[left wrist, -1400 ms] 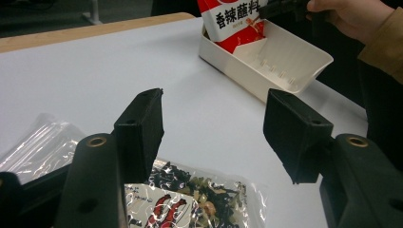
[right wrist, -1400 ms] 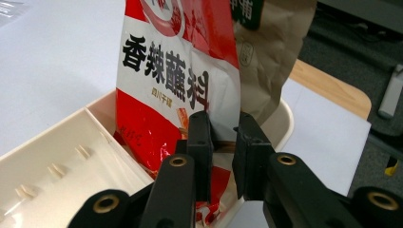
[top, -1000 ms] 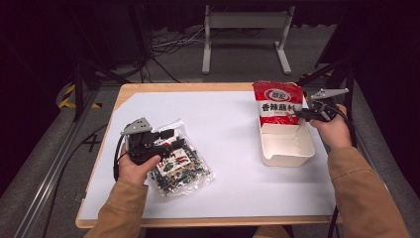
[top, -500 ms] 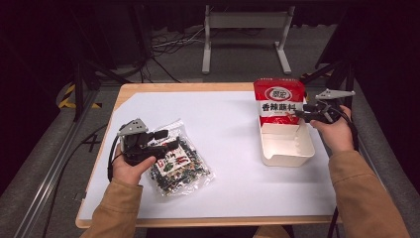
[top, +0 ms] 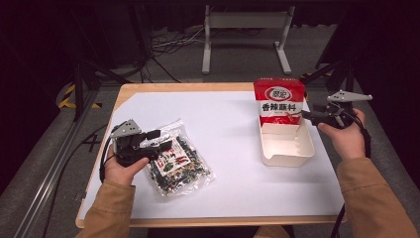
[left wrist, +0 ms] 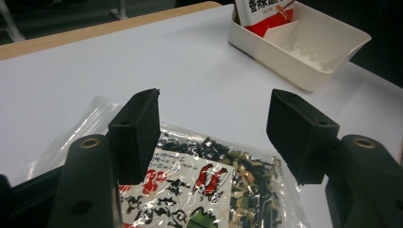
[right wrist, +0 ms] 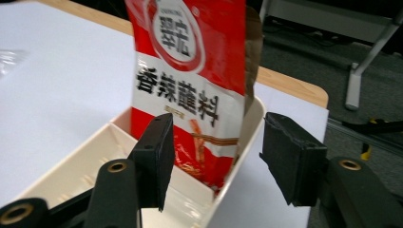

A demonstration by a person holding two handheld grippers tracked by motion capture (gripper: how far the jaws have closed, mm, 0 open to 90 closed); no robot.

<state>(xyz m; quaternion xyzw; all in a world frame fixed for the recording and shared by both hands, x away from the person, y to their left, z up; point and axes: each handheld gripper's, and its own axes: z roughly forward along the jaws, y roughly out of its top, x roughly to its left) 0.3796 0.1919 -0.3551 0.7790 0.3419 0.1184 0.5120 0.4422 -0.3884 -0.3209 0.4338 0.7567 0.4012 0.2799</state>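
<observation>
Standing red bag fills white tray's far end, leaving near compartment free.

"香辣蘸料" on the red packet

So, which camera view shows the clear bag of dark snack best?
The high view: the whole clear bag lies flat on the white table, near the left tongs. The left gripper view shows part of it close up, below the open jaws. The right gripper view catches a clear corner at its left edge.
</observation>
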